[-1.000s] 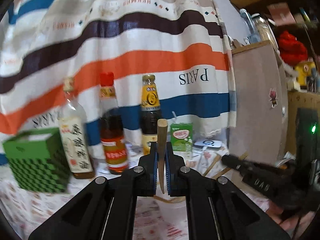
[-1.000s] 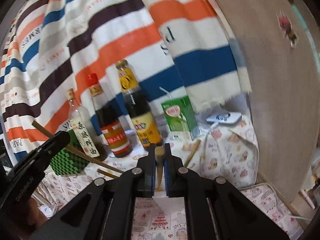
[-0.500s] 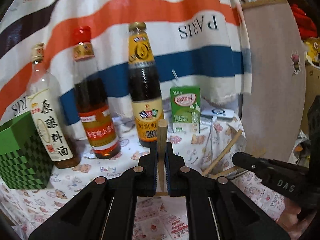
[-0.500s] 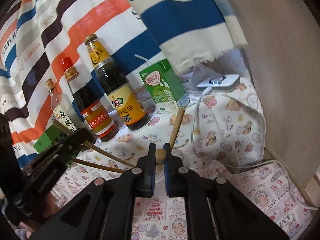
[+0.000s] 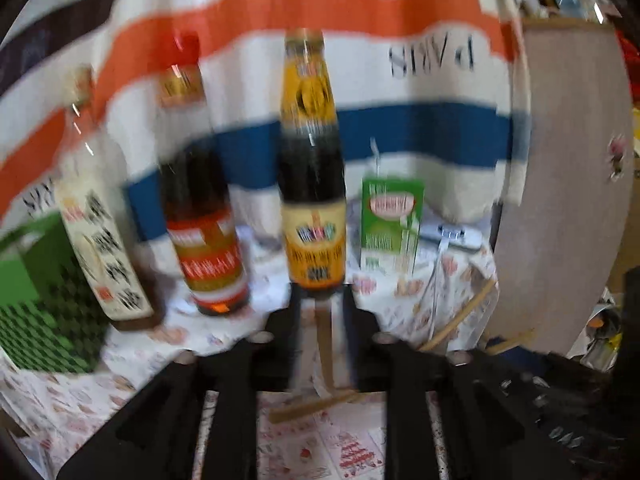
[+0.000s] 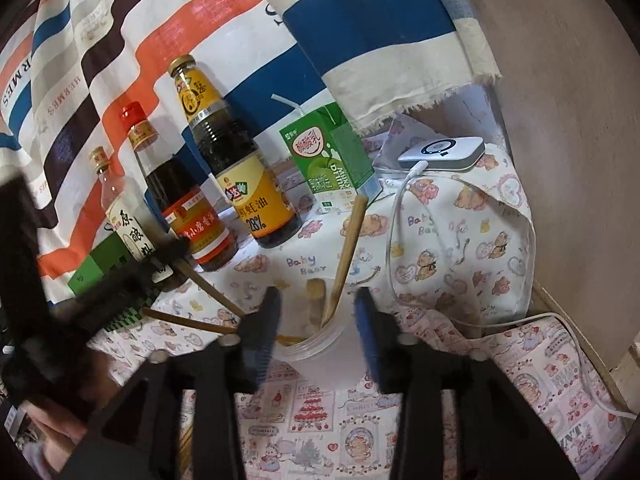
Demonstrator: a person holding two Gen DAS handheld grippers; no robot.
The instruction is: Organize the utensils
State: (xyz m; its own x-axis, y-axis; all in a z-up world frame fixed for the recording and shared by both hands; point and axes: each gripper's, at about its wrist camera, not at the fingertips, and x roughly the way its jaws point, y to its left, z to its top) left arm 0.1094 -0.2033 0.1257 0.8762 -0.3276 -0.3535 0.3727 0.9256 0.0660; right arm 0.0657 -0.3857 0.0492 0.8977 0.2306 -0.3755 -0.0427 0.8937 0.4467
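Note:
In the right wrist view a clear plastic cup stands on the printed cloth just ahead of my right gripper, which is open and empty. Wooden chopsticks lean in the cup. In the blurred left wrist view my left gripper has its jaws parted around a wooden chopstick that hangs loose between them. Another chopstick lies across below it. The left gripper also shows at the left of the right wrist view, with a chopstick slanting from it toward the cup.
Three sauce bottles stand in a row before the striped cloth, with a green checked box left of them. A green drink carton, a white power bank and its cable lie to the right. A brown panel bounds the right side.
Both grippers have opened. The right one let its chopstick go into the cup. The left one moved down and forward toward the bottles, and its chopstick is slipping down between the jaws.

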